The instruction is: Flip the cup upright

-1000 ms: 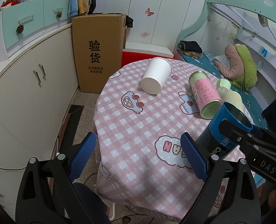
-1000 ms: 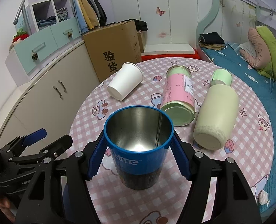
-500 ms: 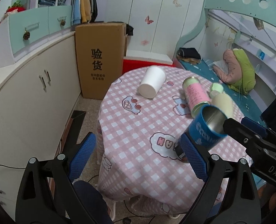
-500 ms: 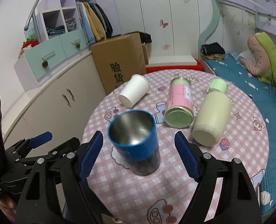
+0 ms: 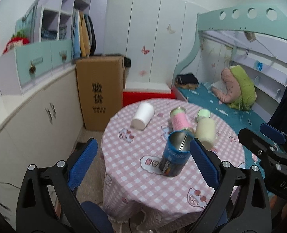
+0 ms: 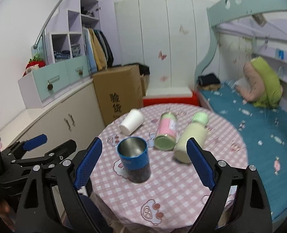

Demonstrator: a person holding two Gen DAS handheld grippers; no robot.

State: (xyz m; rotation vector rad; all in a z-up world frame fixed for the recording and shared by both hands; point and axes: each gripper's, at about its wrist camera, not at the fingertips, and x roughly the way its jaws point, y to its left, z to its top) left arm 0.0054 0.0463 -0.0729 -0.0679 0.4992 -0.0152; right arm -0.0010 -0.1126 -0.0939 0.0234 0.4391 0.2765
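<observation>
A blue metal cup stands upright, mouth up, on the round table with the pink checked cloth. It also shows in the left wrist view. My right gripper is open and empty, pulled back above the table's near edge, the cup between its fingers but apart from them. My left gripper is open and empty, held back off the table's left front edge. The right gripper shows at the right of the left wrist view.
A white paper cup, a pink canister and a pale green bottle lie on their sides farther back on the table. A cardboard box, cabinets and a bunk bed surround the table.
My right gripper opened, let go of the blue cup and drew back from it. The cup now stands alone on the table. My left gripper also pulled back and up.
</observation>
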